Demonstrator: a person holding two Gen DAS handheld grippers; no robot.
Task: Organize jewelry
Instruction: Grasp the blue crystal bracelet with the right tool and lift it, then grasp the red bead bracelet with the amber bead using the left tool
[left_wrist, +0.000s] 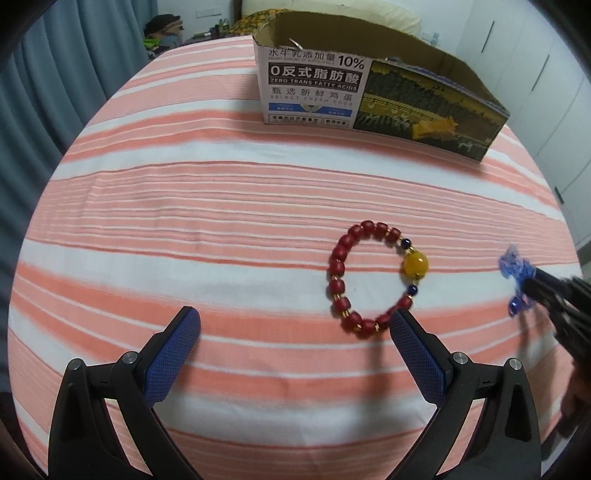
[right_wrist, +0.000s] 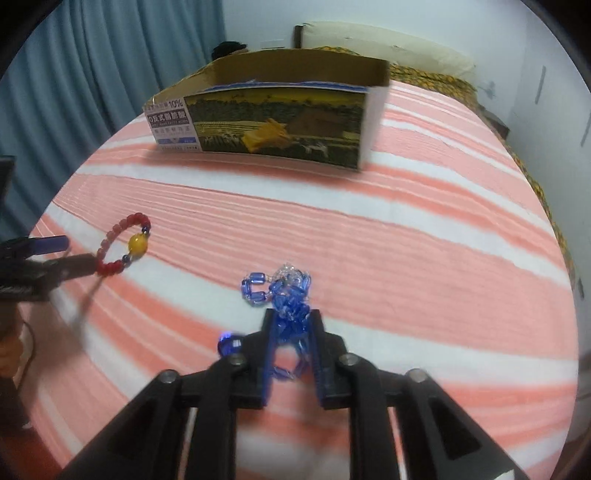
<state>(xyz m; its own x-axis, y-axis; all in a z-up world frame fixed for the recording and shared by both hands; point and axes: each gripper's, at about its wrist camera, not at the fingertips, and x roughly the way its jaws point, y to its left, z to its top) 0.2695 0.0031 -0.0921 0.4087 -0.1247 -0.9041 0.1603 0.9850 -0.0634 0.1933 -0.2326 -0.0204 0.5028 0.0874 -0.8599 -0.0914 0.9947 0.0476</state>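
A red bead bracelet (left_wrist: 364, 273) with one big yellow bead lies flat on the striped bed cover; it also shows in the right wrist view (right_wrist: 123, 243). My left gripper (left_wrist: 295, 319) is open, its right finger tip at the bracelet's near edge. My right gripper (right_wrist: 291, 319) is shut on a bunch of blue glass-bead jewelry (right_wrist: 286, 295), held just above the cover. In the left wrist view the blue beads (left_wrist: 515, 271) and right gripper appear at the far right. An open cardboard box (left_wrist: 369, 88) stands at the back; it also shows in the right wrist view (right_wrist: 273, 122).
The pink and white striped bed cover (left_wrist: 207, 206) spans both views. Blue curtains (right_wrist: 85, 70) hang on the left. Pillows (right_wrist: 388, 48) lie behind the box. White cabinet doors (left_wrist: 546, 74) stand on the right.
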